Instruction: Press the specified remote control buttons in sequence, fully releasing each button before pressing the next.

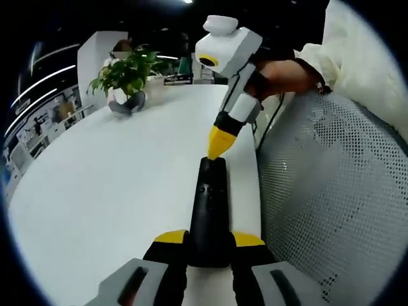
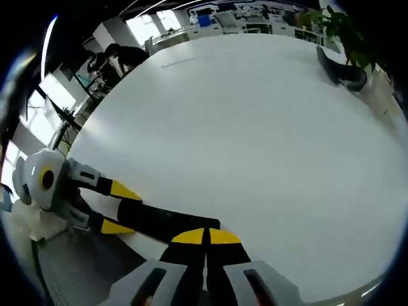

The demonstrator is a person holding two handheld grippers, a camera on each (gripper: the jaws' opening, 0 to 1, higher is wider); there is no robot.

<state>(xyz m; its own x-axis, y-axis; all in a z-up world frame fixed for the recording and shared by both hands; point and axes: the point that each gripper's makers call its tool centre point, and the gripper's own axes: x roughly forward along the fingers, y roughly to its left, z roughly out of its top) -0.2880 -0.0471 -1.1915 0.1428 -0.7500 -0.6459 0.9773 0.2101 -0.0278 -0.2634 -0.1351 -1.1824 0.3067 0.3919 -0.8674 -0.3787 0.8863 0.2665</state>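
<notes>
A long black remote control lies lengthwise along the near edge of the white table. My left gripper is shut on its near end, one yellow tip on each side. My right gripper comes down from above, held by a hand. It is shut, and its yellow tips touch the far end of the remote. In the right gripper view the shut right gripper meets the remote, which the left gripper holds from the left.
A potted plant stands at the far end of the table, with a dark grey curved object beside it. A mesh chair back runs close along the table edge. People sit beyond the table.
</notes>
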